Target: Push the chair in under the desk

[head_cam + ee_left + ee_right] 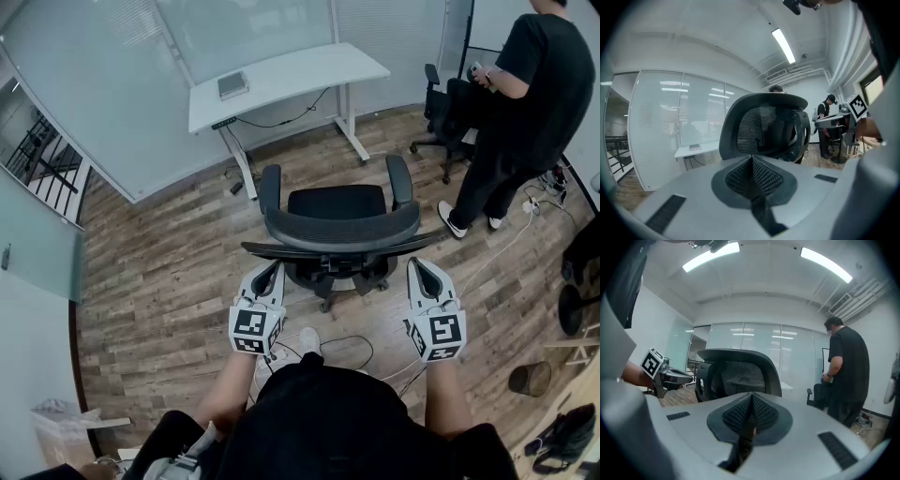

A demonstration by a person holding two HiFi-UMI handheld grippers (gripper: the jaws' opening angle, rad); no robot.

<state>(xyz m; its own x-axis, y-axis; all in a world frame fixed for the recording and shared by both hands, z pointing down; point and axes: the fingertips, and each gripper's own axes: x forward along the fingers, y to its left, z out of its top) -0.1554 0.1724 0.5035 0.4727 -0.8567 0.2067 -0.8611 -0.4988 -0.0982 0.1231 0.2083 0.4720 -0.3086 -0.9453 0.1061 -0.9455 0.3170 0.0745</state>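
Observation:
A black mesh office chair point(339, 225) stands on the wood floor with its back toward me, well short of the white desk point(281, 80) by the glass wall. My left gripper point(269, 273) is shut and empty, its tip just behind the left end of the backrest rim. My right gripper point(418, 266) is shut and empty too, close behind the right end of the rim. The chair's mesh back point(761, 126) fills the left gripper view, just ahead of the left gripper point(751, 159). In the right gripper view the chair's back point(738, 373) stands just beyond the right gripper point(751, 397).
A person in black point(530, 112) stands at the right beside a second black chair point(448, 112). Cables point(347, 352) lie on the floor near my feet. A small box point(232, 85) sits on the desk. A bag point(562, 436) and a round stool point(531, 378) are at the lower right.

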